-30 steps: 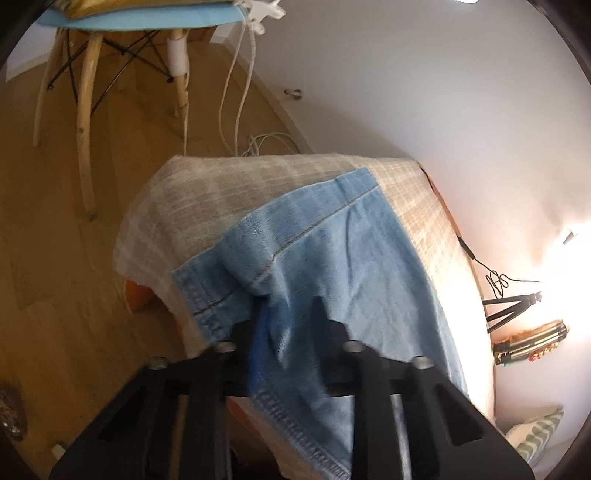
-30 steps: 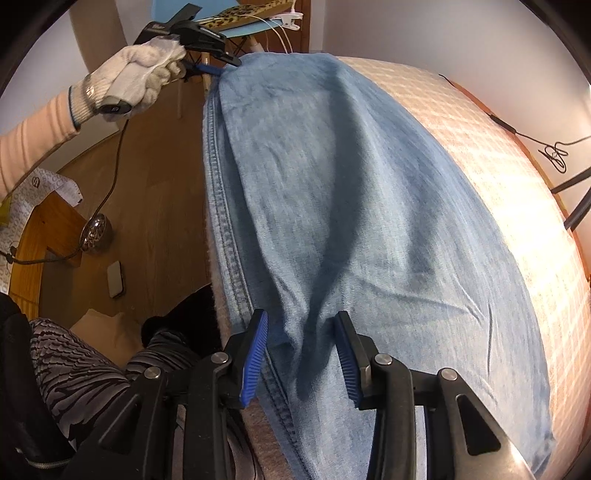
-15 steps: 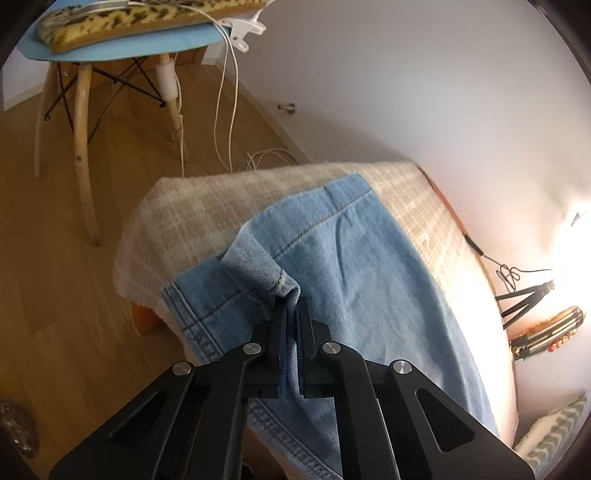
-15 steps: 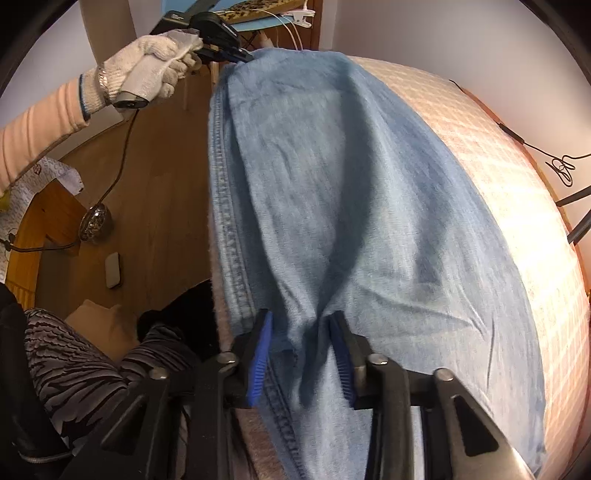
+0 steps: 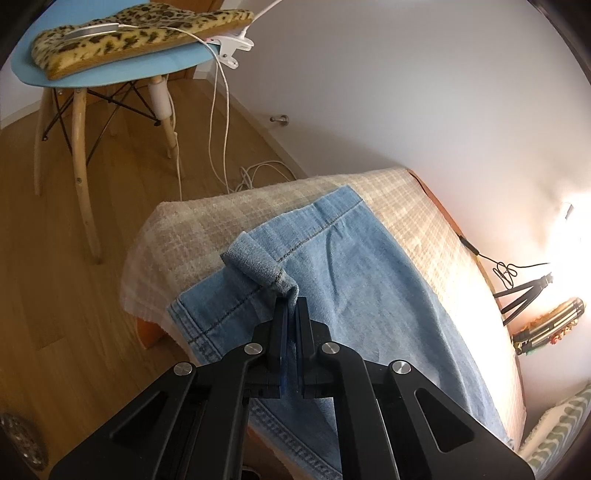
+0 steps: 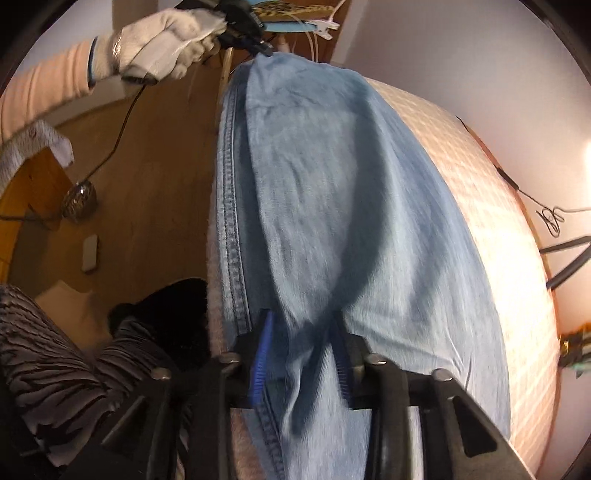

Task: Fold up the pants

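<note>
Light blue denim pants lie stretched along a pale checked blanket. My left gripper is shut on the hem of the leg end, which is pulled up into a small curled fold. In the right wrist view the same gripper shows at the top, held by a gloved hand, with the pants rising to it. My right gripper is closing on a bunched fold of denim near the seamed edge. The cloth fills the gap between its blue pads.
A blue chair with a leopard-print cushion and hanging white cables stands beyond the blanket's end. A black tripod is by the wall. The person's striped trouser legs are beside the blanket edge.
My left gripper closed on the hem and drew it up into a fold. The right gripper's jaws narrowed around a fold of denim, and the far end of the pants rose.
</note>
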A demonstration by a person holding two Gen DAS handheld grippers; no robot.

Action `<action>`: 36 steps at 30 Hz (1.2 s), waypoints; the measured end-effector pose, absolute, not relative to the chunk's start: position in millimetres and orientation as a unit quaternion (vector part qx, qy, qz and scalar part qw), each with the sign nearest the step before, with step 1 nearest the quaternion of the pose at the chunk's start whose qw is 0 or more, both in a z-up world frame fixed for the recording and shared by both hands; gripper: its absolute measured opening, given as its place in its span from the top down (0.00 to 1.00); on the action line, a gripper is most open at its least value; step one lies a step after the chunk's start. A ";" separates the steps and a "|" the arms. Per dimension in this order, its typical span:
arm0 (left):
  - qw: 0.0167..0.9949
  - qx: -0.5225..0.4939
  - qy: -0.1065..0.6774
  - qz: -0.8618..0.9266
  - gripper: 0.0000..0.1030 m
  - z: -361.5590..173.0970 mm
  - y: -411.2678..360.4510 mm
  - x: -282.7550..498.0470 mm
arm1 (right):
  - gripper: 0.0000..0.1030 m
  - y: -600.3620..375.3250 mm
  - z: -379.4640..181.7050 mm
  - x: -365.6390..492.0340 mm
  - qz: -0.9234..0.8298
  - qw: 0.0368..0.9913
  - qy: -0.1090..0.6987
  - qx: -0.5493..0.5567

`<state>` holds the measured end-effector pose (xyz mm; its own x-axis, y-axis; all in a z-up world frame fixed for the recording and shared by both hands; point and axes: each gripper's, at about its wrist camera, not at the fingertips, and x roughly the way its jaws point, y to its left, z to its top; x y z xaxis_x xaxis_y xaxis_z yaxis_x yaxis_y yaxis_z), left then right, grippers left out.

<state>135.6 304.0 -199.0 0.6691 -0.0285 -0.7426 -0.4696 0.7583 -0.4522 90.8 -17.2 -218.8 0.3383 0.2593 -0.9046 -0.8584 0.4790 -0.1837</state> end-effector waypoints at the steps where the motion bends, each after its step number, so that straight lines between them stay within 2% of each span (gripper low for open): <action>1: 0.855 -0.323 0.385 0.129 0.98 -198.6 304.1 135.4 | 0.97 -15.7 -220.4 92.8 0.381 0.737 0.444 -0.338; 7: 0.865 -0.300 0.376 0.142 0.98 -191.2 311.4 117.7 | 0.99 -21.8 -188.7 85.1 0.408 0.749 0.439 -0.284; 16: 0.842 -0.363 0.371 0.150 0.99 -214.4 342.0 98.4 | 0.99 -7.1 -218.9 86.8 0.402 0.720 0.461 -0.328; 17: 0.842 -0.364 0.370 0.147 0.96 -214.3 343.0 98.2 | 0.99 -9.0 -216.4 87.2 0.402 0.721 0.461 -0.327; 19: 0.839 -0.374 0.371 0.135 0.78 -214.1 344.2 100.2 | 0.98 -10.0 -214.6 88.2 0.405 0.720 0.465 -0.320; 20: 0.835 -0.383 0.374 0.128 0.61 -215.2 345.0 102.1 | 0.97 -10.4 -214.5 90.4 0.405 0.719 0.468 -0.316; 21: 0.831 -0.394 0.373 0.120 0.55 -216.3 345.0 102.9 | 0.97 -10.9 -214.6 91.6 0.404 0.719 0.470 -0.314; 28: 0.820 -0.413 0.386 0.096 0.55 -224.1 326.6 115.5 | 0.96 -14.5 -217.2 97.4 0.404 0.718 0.469 -0.317; 31: 0.819 -0.421 0.378 0.090 0.60 -221.4 319.8 116.0 | 0.96 -15.5 -216.1 99.4 0.402 0.720 0.469 -0.315; 32: 0.822 -0.417 0.376 0.090 0.67 -218.9 317.2 116.3 | 0.96 -16.1 -215.3 100.0 0.402 0.721 0.469 -0.314; 36: 0.831 -0.406 0.369 0.091 0.68 -217.4 312.8 121.3 | 0.96 -19.7 -210.5 102.0 0.401 0.725 0.466 -0.309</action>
<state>121.3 312.8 -217.4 0.7106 -0.1487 -0.6877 -0.4515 0.6533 -0.6078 102.0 -19.7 -210.5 0.2426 0.2940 -0.9245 -0.8705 0.4867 -0.0737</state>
